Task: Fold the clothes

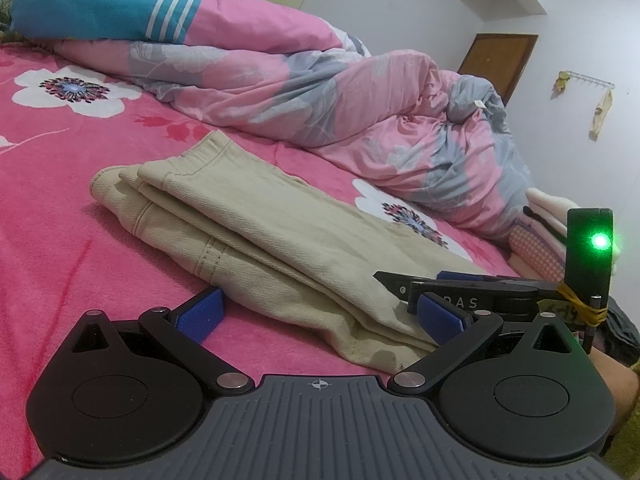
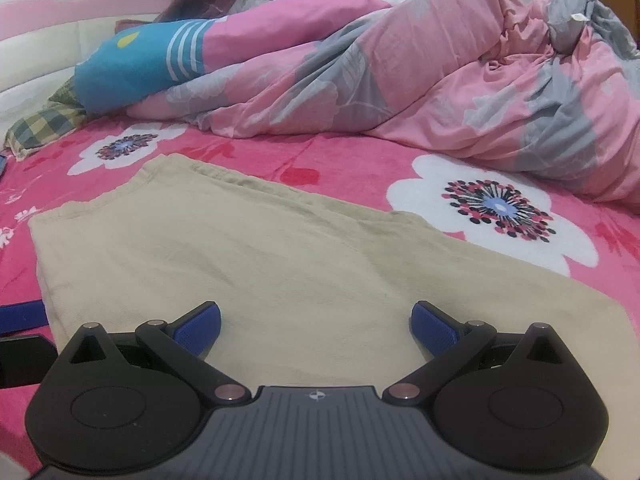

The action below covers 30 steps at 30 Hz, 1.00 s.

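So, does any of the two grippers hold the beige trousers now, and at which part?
No. The left gripper and the right gripper are both open, with the folded beige trousers lying flat on the pink bedsheet between the fingers, unclamped.

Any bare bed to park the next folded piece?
Bare pink sheet left of the beige trousers, and a strip between trousers and quilt, around the white flower. Crowded: the quilt along the far side, and the stacked clothes at the left-wrist view's right edge.
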{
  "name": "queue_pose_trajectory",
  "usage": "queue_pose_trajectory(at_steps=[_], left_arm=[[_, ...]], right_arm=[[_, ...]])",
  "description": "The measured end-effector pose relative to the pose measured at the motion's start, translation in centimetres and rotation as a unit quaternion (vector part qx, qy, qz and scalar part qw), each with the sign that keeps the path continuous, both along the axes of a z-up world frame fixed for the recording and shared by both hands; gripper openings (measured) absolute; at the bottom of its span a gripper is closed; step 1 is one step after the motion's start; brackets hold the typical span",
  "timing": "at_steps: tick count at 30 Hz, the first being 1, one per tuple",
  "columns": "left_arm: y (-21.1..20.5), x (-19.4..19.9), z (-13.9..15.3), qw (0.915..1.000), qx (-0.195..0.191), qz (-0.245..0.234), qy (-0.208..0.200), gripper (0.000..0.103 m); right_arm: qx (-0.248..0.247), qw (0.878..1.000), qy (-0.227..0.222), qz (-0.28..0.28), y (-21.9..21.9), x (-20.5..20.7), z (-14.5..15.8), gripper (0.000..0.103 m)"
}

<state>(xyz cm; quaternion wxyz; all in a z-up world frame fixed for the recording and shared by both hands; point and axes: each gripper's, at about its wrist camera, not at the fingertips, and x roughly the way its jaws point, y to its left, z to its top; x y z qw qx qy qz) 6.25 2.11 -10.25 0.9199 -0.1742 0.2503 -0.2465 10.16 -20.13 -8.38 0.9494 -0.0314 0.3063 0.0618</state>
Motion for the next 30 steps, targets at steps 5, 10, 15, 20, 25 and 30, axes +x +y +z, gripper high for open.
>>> queue_pose_trajectory(at_steps=[5, 10, 15, 20, 25, 30], left_arm=[[0.1, 0.0, 0.0, 1.0000, 0.000, 0.000, 0.000, 0.103], [0.0, 0.0, 0.0, 1.0000, 0.000, 0.000, 0.001, 0.103], [0.0, 0.0, 0.0, 1.0000, 0.000, 0.000, 0.001, 0.103], [0.0, 0.0, 0.0, 1.0000, 0.000, 0.000, 0.001, 0.103], [0.1, 0.0, 0.0, 1.0000, -0.004, -0.001, 0.001, 0.103], [0.1, 0.1, 0.0, 1.0000, -0.003, -0.001, 0.002, 0.103]], right_arm=[[0.017, 1.000, 0.007, -0.001, -0.4, 0.2, 0.0, 0.103], [0.034, 0.999, 0.009, 0.018, -1.2, 0.3, 0.1, 0.103], [0.043, 0.999, 0.017, 0.021, -1.4, 0.3, 0.1, 0.103], [0.028, 0.999, 0.018, 0.016, -0.8, 0.1, 0.2, 0.103], [0.038, 0.999, 0.018, -0.007, -1.1, -0.9, 1.0, 0.103], [0.066, 0.997, -0.015, -0.036, -2.4, -4.7, 2.8, 0.103]])
